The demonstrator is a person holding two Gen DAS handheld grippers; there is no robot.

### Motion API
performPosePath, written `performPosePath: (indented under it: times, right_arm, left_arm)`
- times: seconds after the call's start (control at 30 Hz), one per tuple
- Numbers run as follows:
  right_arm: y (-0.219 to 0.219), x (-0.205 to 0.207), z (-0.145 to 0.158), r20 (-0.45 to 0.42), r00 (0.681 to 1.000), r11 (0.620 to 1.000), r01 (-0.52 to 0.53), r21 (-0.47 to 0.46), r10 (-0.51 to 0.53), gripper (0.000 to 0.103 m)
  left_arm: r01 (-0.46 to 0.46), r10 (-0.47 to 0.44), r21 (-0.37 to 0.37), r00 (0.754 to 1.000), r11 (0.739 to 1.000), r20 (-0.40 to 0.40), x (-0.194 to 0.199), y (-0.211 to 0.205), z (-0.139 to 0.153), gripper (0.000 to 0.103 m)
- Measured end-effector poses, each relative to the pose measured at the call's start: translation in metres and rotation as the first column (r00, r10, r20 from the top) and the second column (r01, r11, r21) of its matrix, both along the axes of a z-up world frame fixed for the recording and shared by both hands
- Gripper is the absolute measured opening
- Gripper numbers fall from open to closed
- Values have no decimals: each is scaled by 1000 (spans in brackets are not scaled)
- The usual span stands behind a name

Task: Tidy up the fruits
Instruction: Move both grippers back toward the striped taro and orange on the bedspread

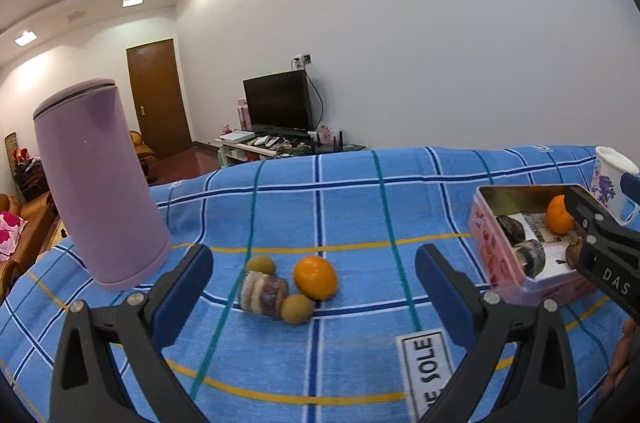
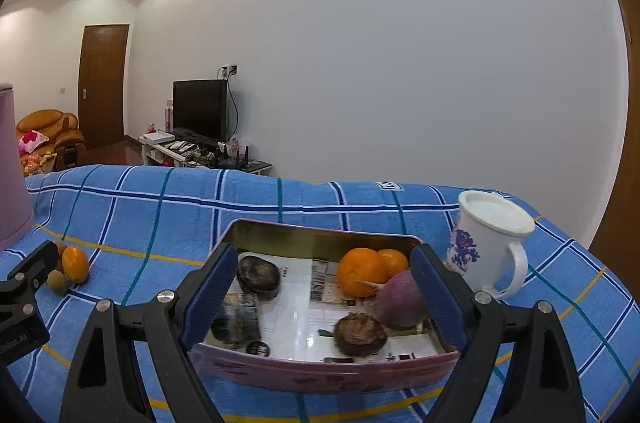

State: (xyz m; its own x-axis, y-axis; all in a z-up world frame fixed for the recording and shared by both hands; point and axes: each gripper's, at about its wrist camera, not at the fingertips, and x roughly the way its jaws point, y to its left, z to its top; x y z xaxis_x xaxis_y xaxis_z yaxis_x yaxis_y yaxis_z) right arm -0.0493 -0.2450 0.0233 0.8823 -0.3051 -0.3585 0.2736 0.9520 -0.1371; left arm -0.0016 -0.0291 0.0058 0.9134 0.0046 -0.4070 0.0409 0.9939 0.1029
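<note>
On the blue checked cloth lie an orange (image 1: 315, 277), two small brown-green round fruits (image 1: 261, 266) (image 1: 297, 308) and a striped brown-and-white root piece (image 1: 264, 293). My left gripper (image 1: 314, 257) is open just short of this group, holding nothing. A pink tin box (image 2: 320, 371) holds two oranges (image 2: 360, 273), a purple round root (image 2: 400, 299) and dark brown pieces (image 2: 259, 273). My right gripper (image 2: 322, 257) stands open above the tin with nothing between its pads. In the left wrist view the tin (image 1: 500, 255) sits at the right, with the right gripper (image 1: 600, 235) over it.
A tall purple cylinder (image 1: 100, 183) stands on the cloth left of the loose fruits. A white flowered mug (image 2: 488, 243) stands right of the tin. A printed label (image 1: 424, 363) lies near the front. The table's far edge drops to a room with a television.
</note>
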Motion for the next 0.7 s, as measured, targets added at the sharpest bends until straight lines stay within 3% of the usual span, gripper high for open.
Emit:
performPosePath:
  times: [0.7]
  right_arm:
    - [80, 26, -5, -49, 993, 994, -108, -5, 108, 89]
  left_arm:
    - [-116, 114, -48, 993, 992, -35, 21, 77, -5, 103]
